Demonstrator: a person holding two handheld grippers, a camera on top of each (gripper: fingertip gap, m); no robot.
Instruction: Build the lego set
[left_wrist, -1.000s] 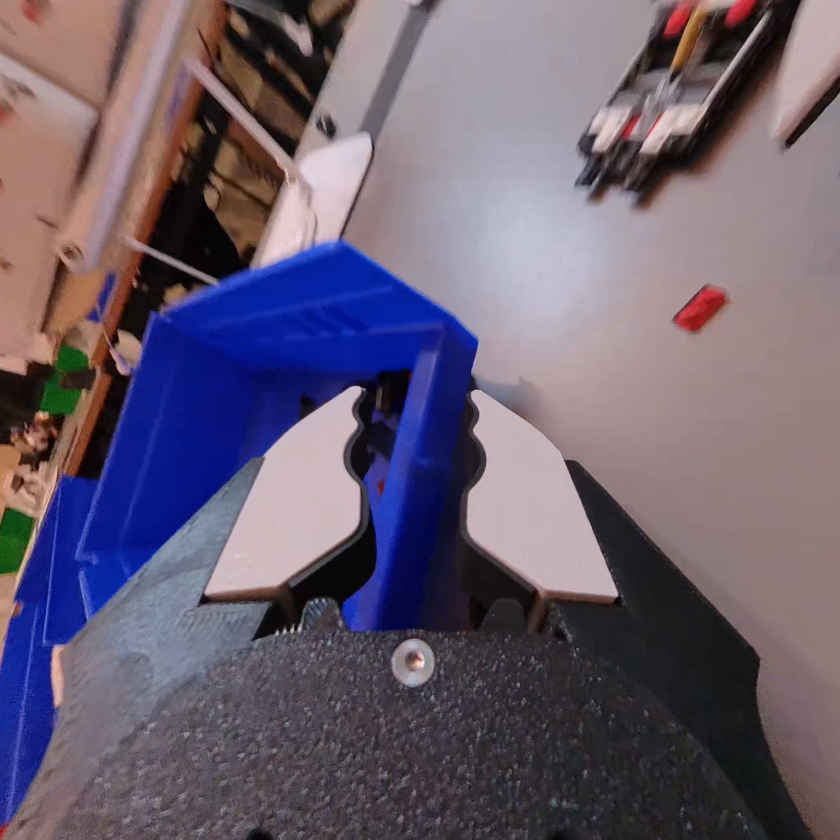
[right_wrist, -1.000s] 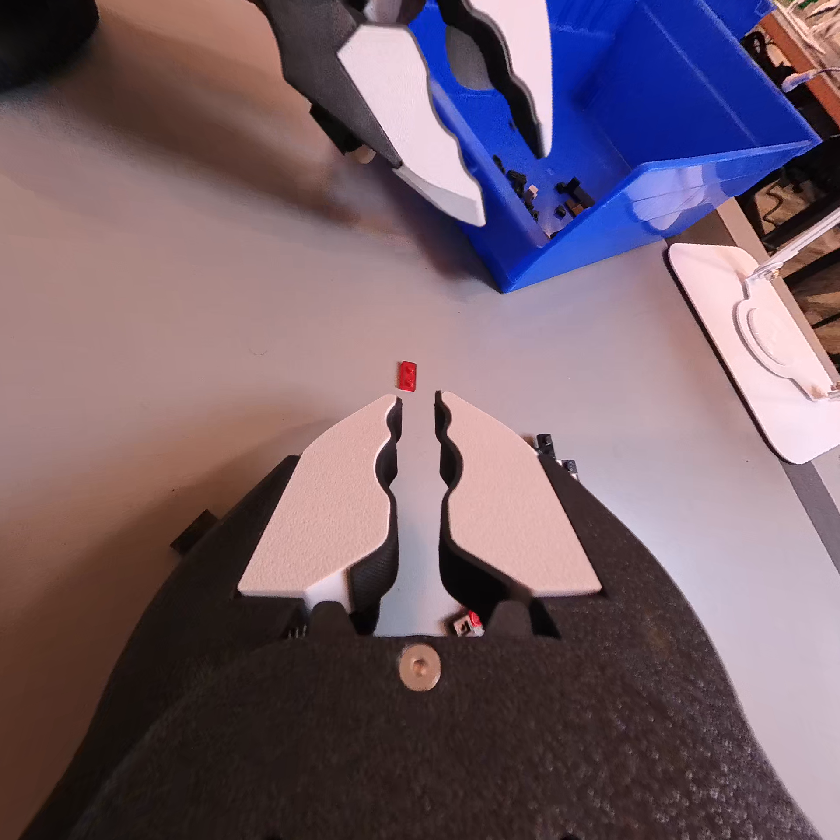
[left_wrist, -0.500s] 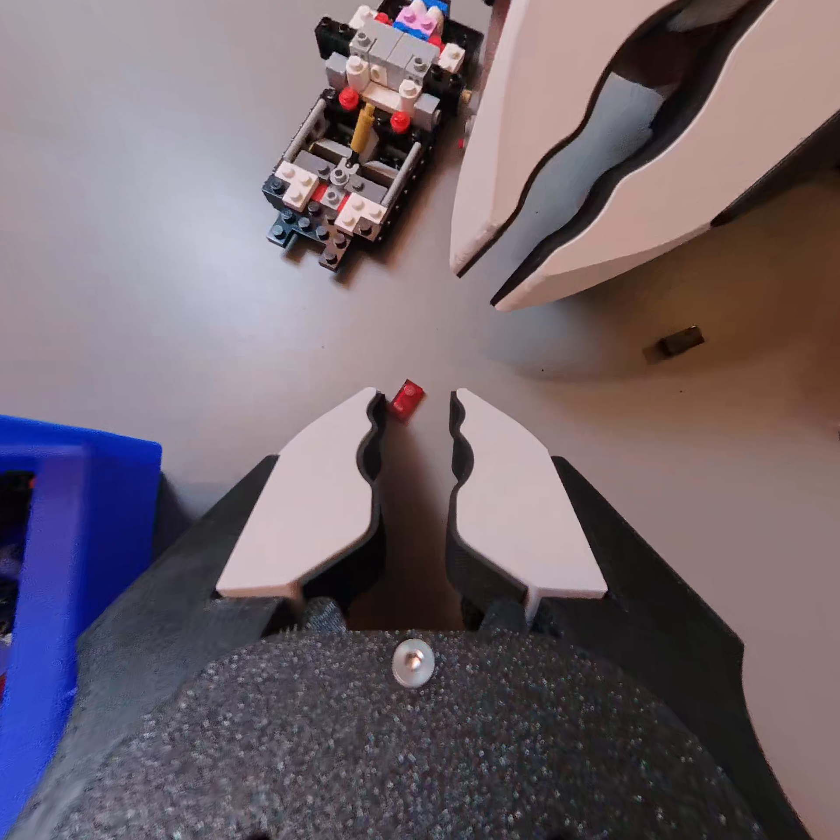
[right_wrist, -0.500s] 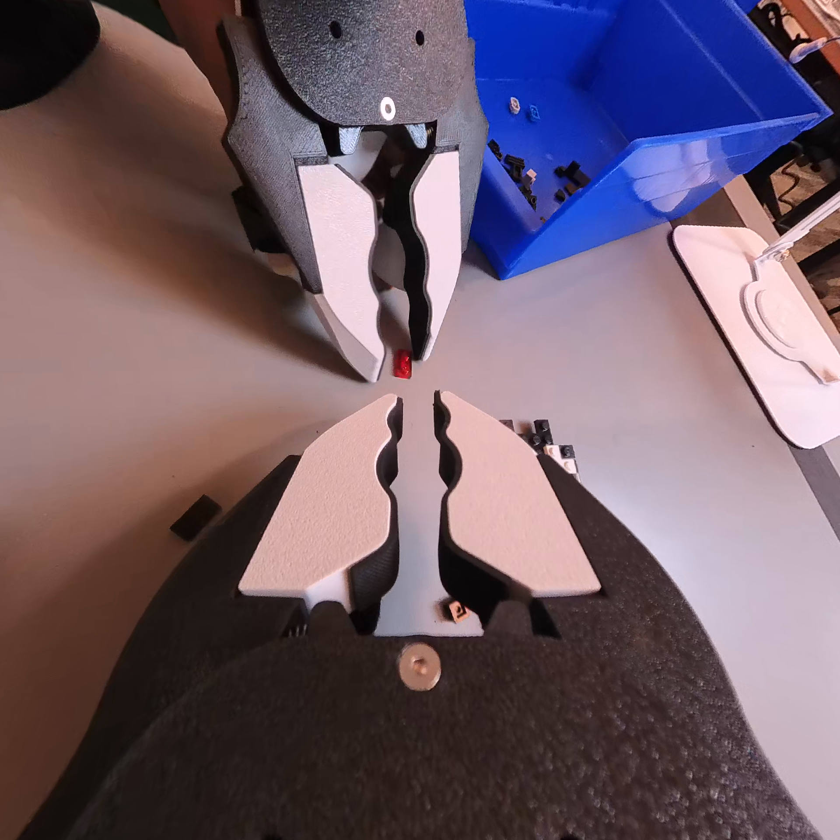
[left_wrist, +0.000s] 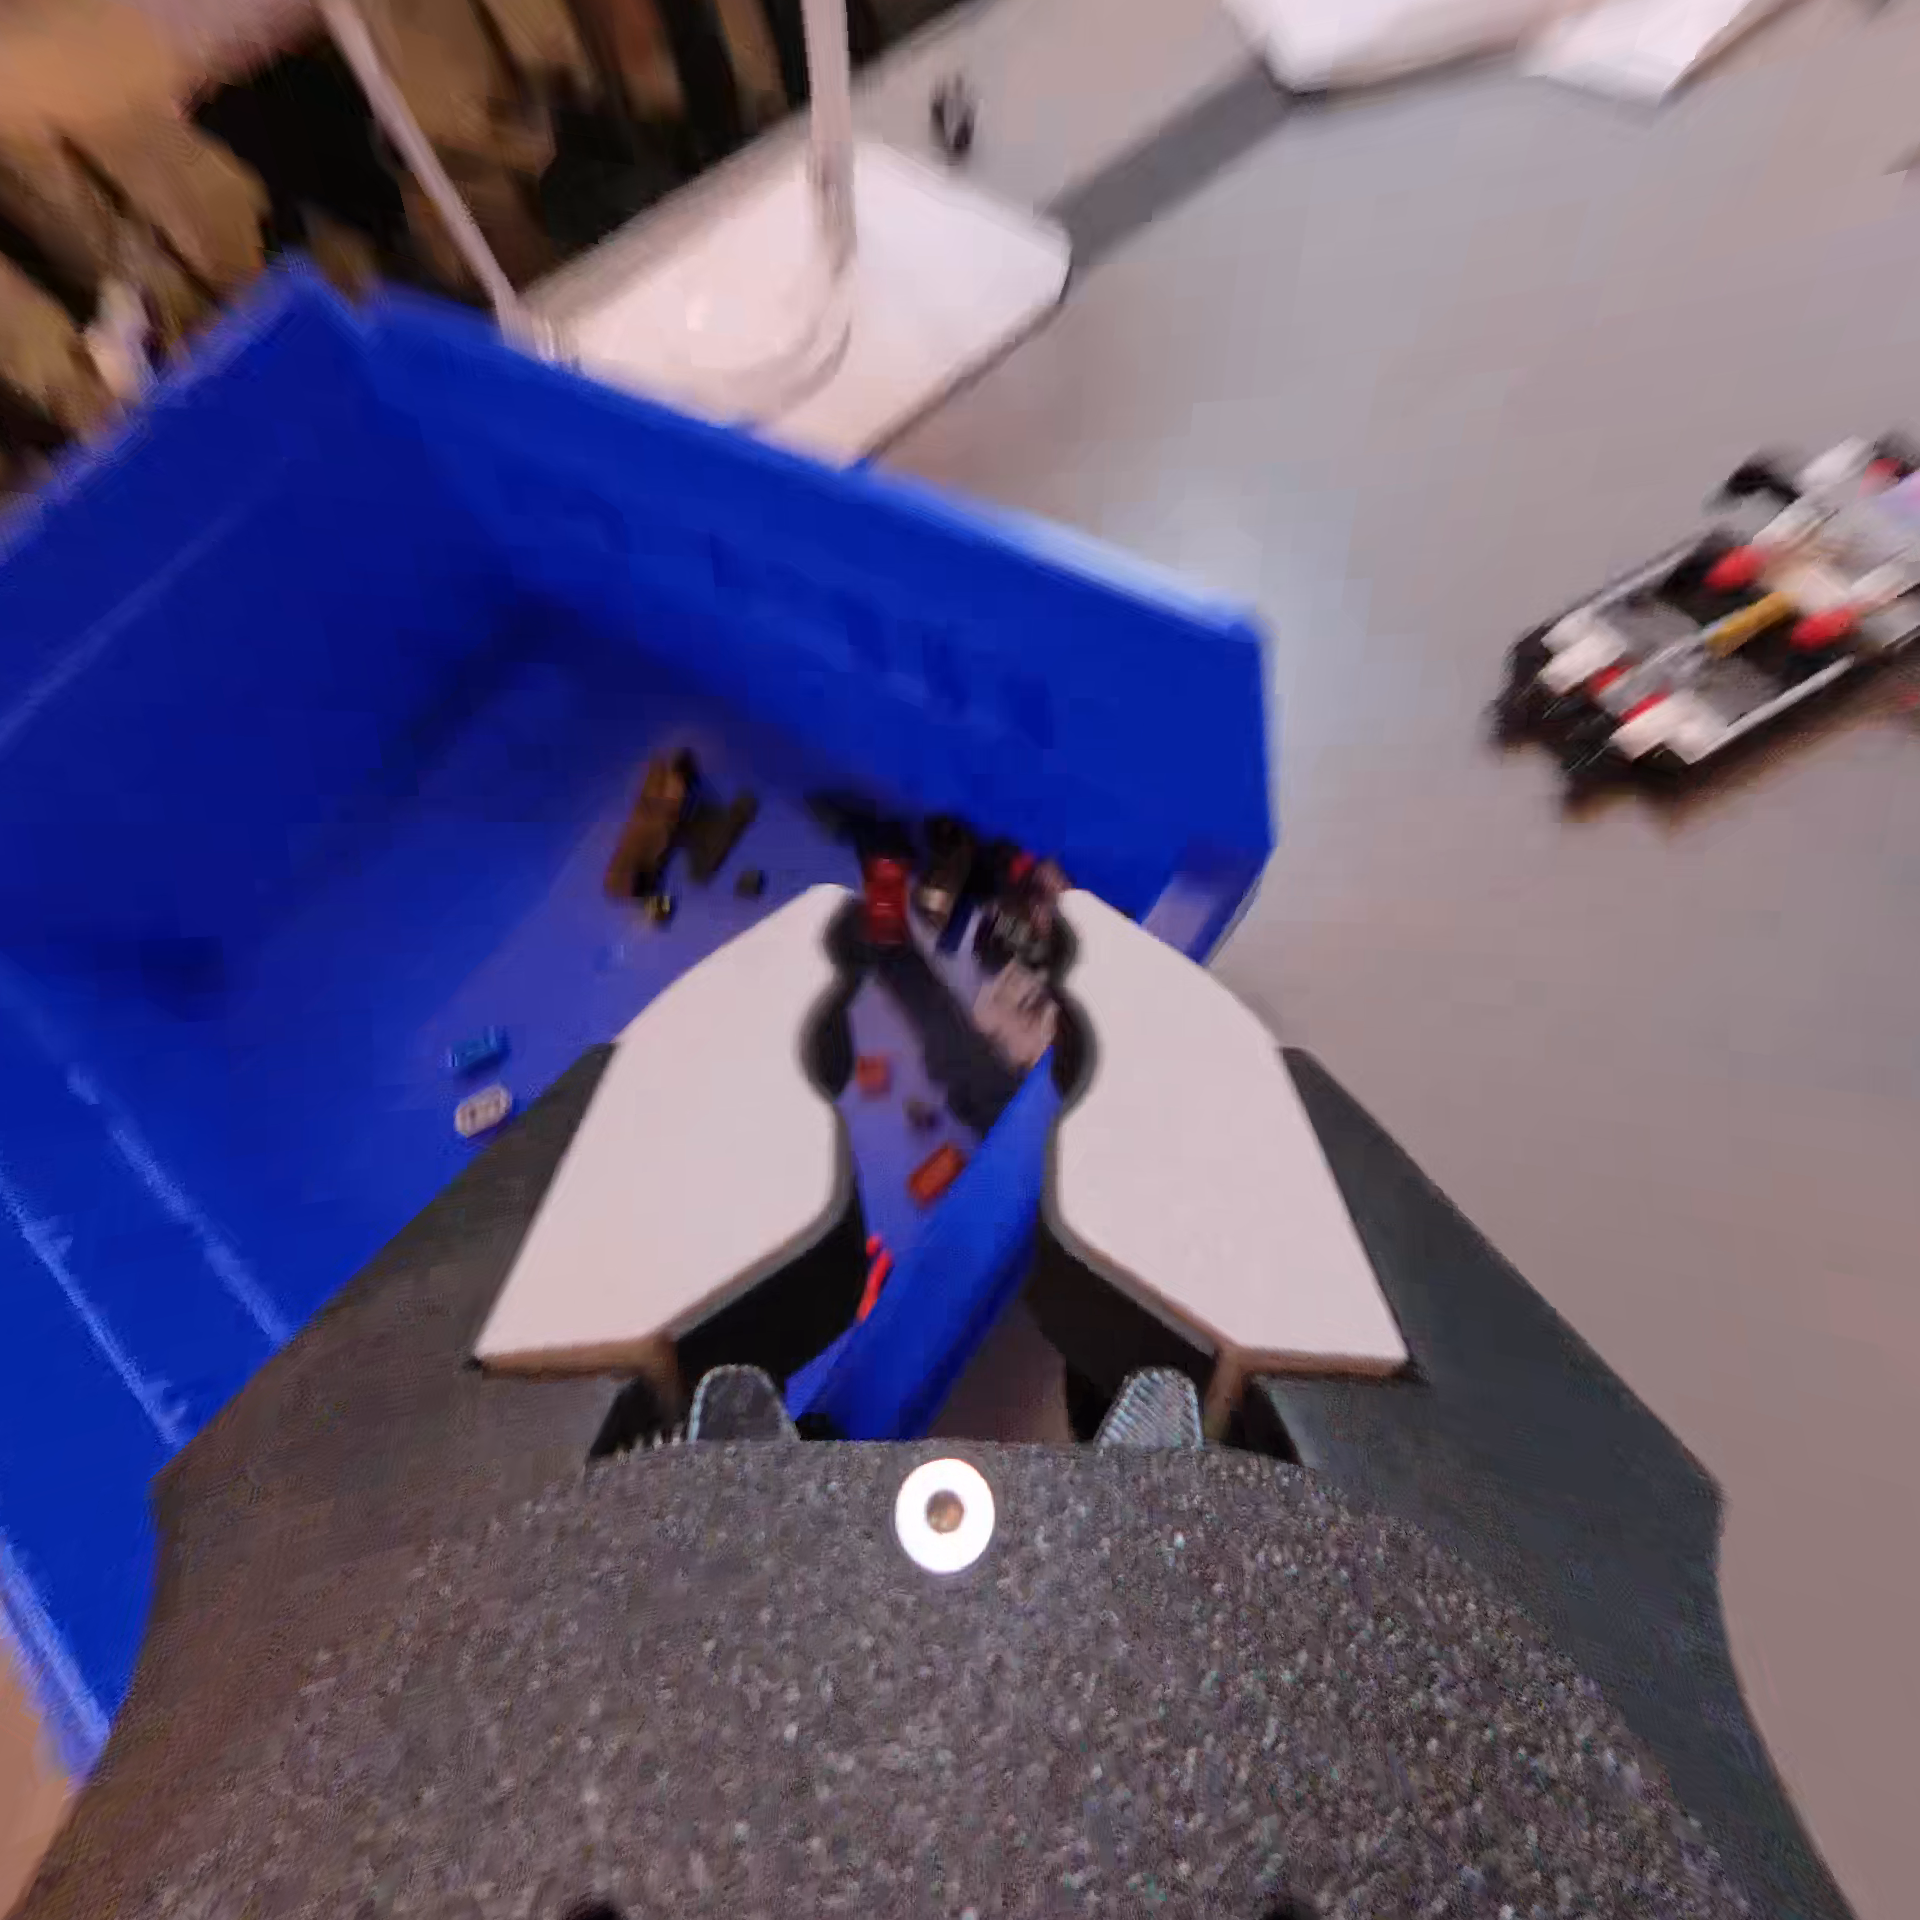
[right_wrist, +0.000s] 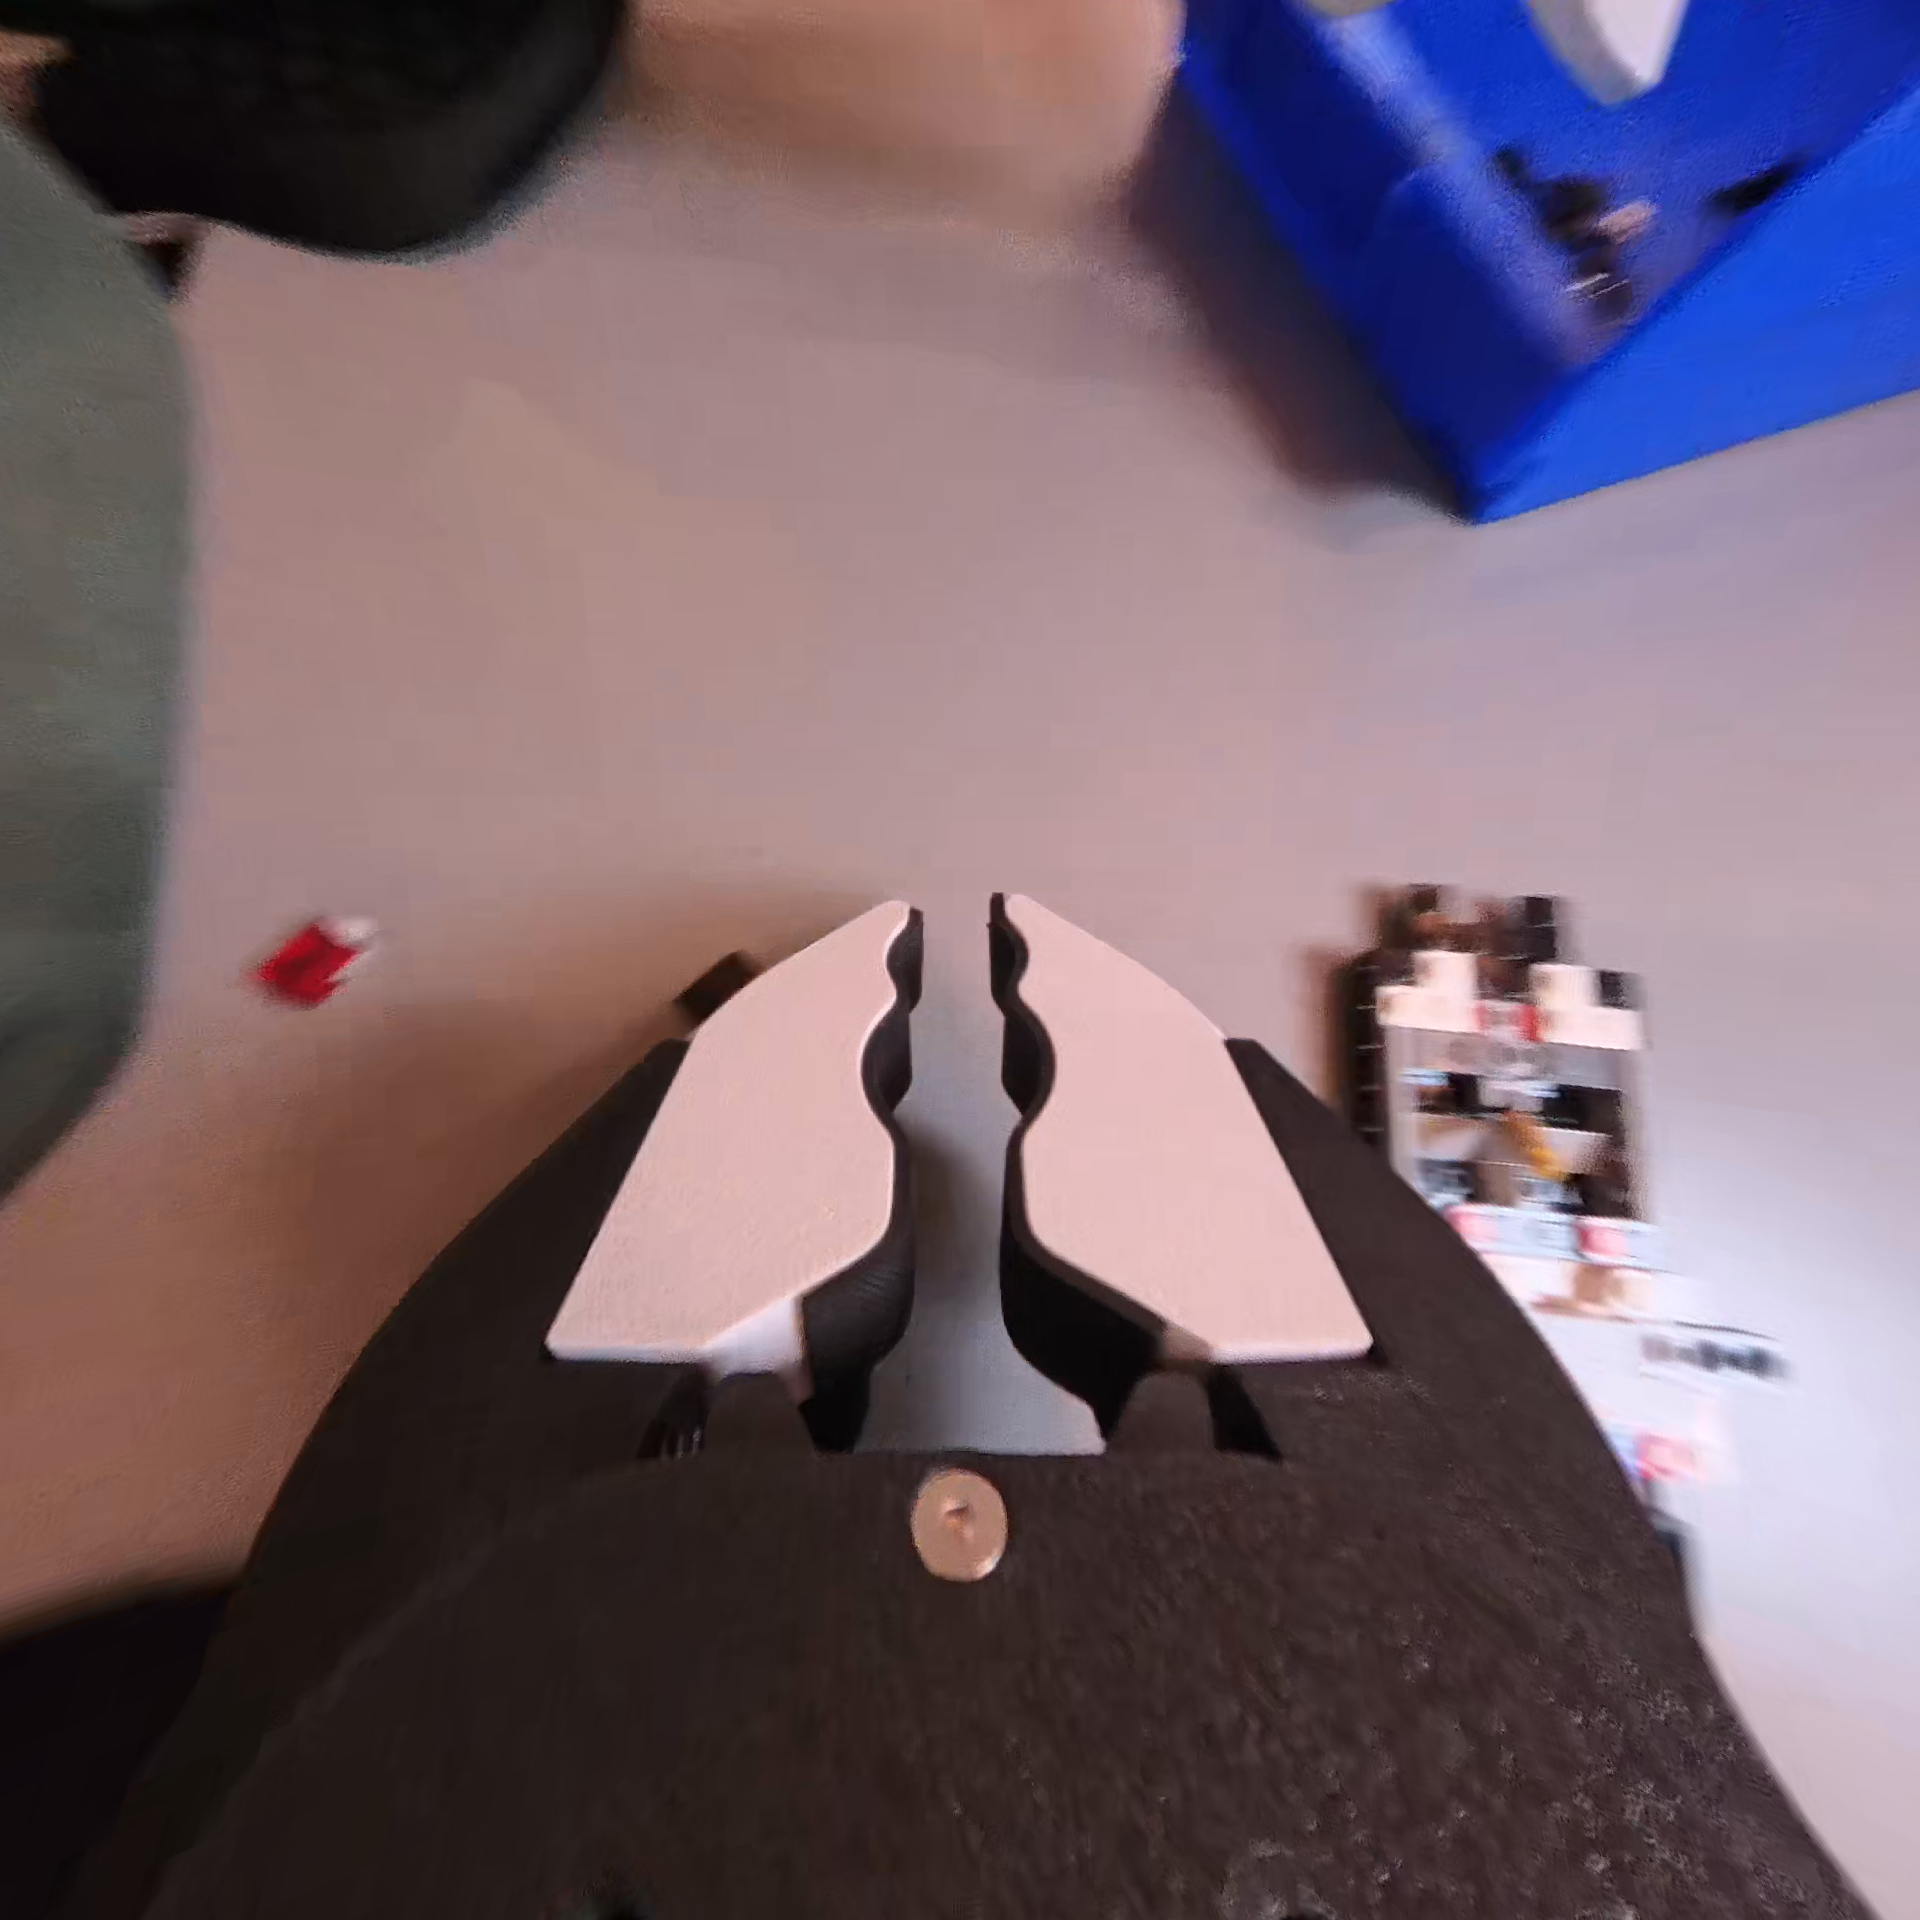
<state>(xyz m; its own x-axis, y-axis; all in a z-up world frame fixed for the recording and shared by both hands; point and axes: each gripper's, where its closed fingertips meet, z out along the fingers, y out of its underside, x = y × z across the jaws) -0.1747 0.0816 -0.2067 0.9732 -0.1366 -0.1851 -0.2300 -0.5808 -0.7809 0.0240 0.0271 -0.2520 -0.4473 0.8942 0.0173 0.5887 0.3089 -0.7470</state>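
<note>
the left gripper (left_wrist: 945, 914) hangs over the blue bin (left_wrist: 312, 644), jaws apart, a small red brick (left_wrist: 885, 906) by its left tip; blur hides whether it touches. the right gripper (right_wrist: 954, 909), jaws a little apart and empty, floats over the grey table (right_wrist: 727, 623), with a red piece (right_wrist: 301, 961) off to its left and the brick car (right_wrist: 1507, 1122) just to its right.

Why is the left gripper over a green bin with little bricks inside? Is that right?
Not quite: the bin is blue, not green. The left wrist view shows the left gripper over it, with little bricks inside.
</note>
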